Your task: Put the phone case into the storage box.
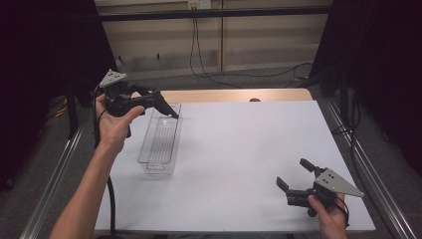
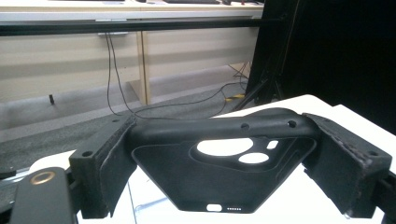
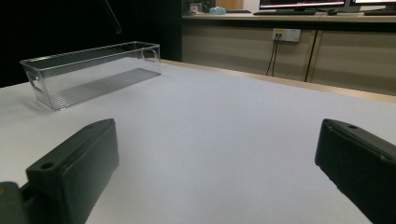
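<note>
My left gripper (image 1: 151, 100) hangs above the far end of a clear plastic bin (image 1: 147, 168), shut on a black phone case (image 1: 168, 109). In the left gripper view the phone case (image 2: 187, 179) spans the gap between the two pads, camera cutouts facing me, and my left gripper (image 2: 224, 151) clamps its side edges. My right gripper (image 1: 293, 173) rests open near the table's front right corner. The right gripper view shows my right gripper (image 3: 215, 163) with its jaws wide apart, nothing between them, and the bin (image 3: 88, 70) lying far off to the left.
The white table top (image 1: 249, 144) stretches between bin and right gripper. A wooden strip (image 1: 234, 95) runs along its far edge. Metal rails (image 1: 366, 174) flank both sides. Cables (image 1: 239, 74) trail on the floor beyond, with dark curtains at left and right.
</note>
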Available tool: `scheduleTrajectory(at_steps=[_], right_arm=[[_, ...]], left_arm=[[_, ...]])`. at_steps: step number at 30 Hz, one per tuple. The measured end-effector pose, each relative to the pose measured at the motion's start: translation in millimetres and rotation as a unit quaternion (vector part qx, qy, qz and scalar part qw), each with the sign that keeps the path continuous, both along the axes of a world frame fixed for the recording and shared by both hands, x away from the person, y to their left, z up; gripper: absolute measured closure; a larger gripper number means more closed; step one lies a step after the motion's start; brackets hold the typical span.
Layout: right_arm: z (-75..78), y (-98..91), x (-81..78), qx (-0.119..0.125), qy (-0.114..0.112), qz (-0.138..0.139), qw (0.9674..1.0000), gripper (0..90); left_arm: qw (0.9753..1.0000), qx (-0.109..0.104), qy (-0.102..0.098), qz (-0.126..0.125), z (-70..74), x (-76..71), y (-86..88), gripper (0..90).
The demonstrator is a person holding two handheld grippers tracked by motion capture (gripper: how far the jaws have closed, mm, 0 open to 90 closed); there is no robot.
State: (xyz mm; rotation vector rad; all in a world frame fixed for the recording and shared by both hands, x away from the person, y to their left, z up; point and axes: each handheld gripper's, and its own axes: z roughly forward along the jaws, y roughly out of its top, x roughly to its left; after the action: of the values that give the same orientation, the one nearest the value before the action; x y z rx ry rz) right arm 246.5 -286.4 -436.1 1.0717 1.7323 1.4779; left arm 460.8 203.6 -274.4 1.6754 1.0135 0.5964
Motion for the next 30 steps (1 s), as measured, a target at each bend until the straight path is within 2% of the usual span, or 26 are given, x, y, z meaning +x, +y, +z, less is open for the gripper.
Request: scheduleTrajectory(at_steps=[5, 17, 30], right_arm=[[0.0, -0.1, -0.2, 0.0, 0.001, 0.0, 1.0, 0.0], [-0.3, 0.0, 0.0, 0.001, 0.002, 0.002, 1.0, 0.0], [-0.4, -0.5, -0.1, 0.003, 0.002, 0.002, 1.0, 0.0]], left_arm=[[0.9999, -0.005, 0.004, 0.015, -3.1, 5.8, 3.7, 14.0], [0.9993, 0.007, 0.016, 0.034, -8.3, 17.1, 7.3, 14.2], [0.9984, 0.02, 0.02, 0.048, -14.4, 29.7, -7.4, 14.2]])
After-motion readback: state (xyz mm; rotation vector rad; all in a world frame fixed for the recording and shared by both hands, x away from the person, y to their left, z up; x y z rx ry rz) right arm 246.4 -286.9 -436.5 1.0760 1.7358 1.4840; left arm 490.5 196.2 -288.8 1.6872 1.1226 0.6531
